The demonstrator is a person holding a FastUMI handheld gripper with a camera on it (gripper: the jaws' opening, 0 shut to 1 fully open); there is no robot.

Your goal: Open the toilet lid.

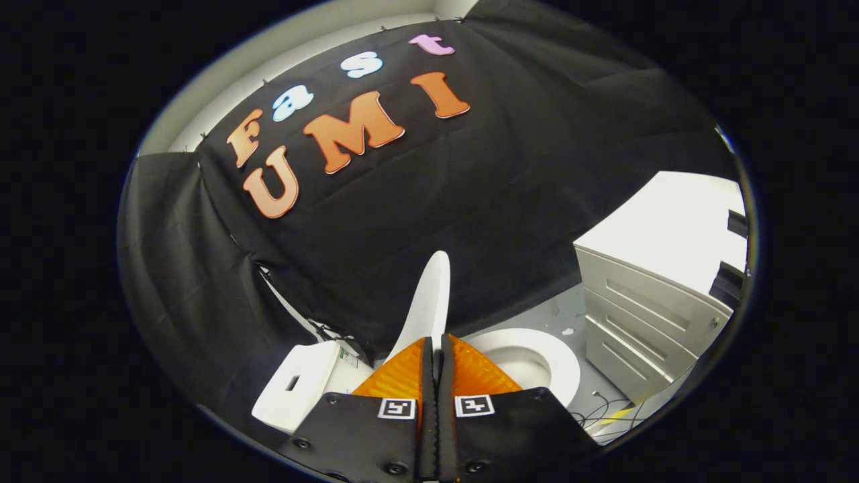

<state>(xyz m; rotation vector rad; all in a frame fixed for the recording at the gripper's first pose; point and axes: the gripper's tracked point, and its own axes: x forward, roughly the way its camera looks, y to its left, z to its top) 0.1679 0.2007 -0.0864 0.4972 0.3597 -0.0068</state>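
Tool (437,349) clenched on nothing, toilet lid (429,298) upright just ahead, bowl (537,365) beside the fingers.

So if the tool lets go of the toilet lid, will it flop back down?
Probably not floppy: the lid looks like stiff white plastic, standing nearly upright above the bowl. It likely swings on a hinge near the tank, so it could tip either way. The tool looks shut on its edge.
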